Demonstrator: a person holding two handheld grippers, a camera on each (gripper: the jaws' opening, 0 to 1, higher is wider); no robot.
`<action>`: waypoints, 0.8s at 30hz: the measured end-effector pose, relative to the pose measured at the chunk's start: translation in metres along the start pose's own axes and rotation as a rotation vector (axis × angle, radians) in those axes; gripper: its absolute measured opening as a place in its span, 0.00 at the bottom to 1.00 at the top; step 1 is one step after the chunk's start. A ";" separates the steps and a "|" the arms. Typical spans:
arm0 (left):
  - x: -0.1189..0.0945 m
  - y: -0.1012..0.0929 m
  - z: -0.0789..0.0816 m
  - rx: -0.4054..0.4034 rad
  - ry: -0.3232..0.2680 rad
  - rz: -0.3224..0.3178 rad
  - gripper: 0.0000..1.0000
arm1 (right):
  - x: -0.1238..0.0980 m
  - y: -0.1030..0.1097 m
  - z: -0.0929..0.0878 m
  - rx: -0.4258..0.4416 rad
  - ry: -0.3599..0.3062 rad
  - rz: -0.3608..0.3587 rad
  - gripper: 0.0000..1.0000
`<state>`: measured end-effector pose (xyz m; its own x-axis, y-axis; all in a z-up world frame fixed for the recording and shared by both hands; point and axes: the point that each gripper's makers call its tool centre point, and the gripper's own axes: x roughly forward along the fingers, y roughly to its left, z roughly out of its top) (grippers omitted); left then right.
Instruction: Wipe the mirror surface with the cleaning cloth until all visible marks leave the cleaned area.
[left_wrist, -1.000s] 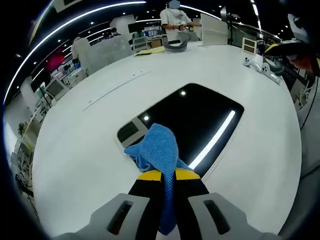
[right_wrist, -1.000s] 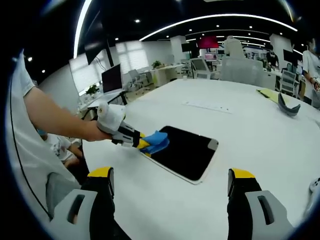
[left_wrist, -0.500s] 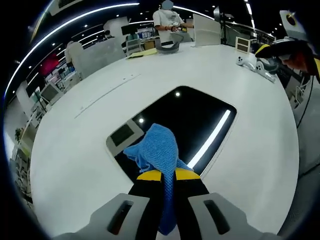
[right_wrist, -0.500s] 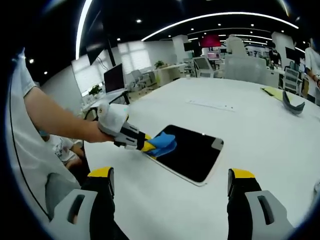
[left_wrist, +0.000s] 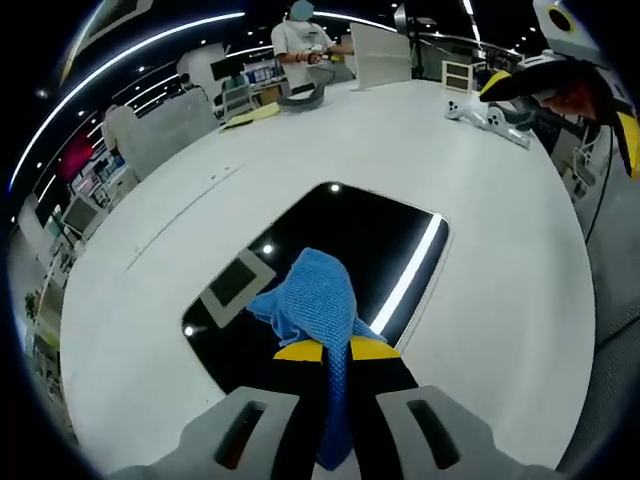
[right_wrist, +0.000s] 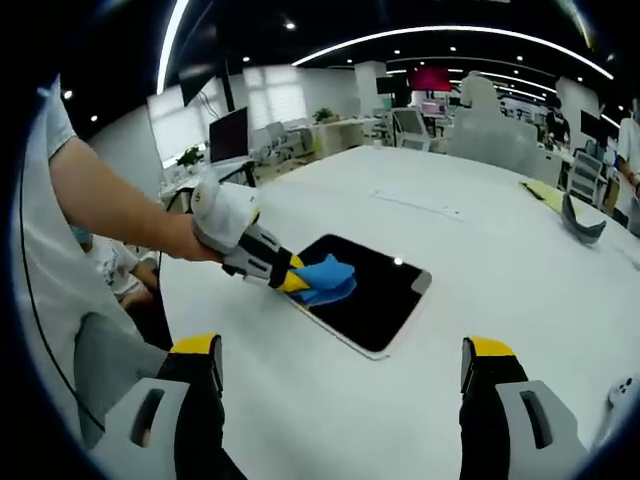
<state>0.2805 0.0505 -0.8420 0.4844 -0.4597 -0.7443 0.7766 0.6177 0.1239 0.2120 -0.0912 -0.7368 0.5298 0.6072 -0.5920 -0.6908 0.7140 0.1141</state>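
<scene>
A: While clamped on the blue cloth (left_wrist: 318, 303), where's the left gripper (left_wrist: 336, 350)?
B: Over the mirror (left_wrist: 330, 270), cloth on the glass, mirror flat on white table (left_wrist: 480, 260).
A: Right gripper (right_wrist: 340, 365)?
B: Jaws wide apart, w/ nothing between, above table.

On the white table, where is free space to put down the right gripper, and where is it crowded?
The white table is bare between the mirror and the right gripper, and beyond the mirror toward the yellow sheet. It is crowded at the mirror's near corner, where the left gripper presses the blue cloth.
</scene>
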 end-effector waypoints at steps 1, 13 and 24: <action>0.002 -0.002 0.003 0.005 0.000 -0.004 0.04 | 0.000 -0.001 0.000 0.003 -0.001 0.001 1.00; 0.016 -0.019 0.021 0.054 -0.005 -0.034 0.04 | -0.001 -0.004 -0.008 0.026 -0.005 0.007 1.00; 0.028 -0.036 0.037 0.091 -0.006 -0.061 0.04 | 0.001 -0.002 -0.019 0.058 -0.007 0.018 1.00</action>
<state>0.2812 -0.0083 -0.8426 0.4377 -0.4986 -0.7482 0.8378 0.5282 0.1381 0.2043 -0.0984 -0.7521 0.5210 0.6224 -0.5842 -0.6706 0.7218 0.1709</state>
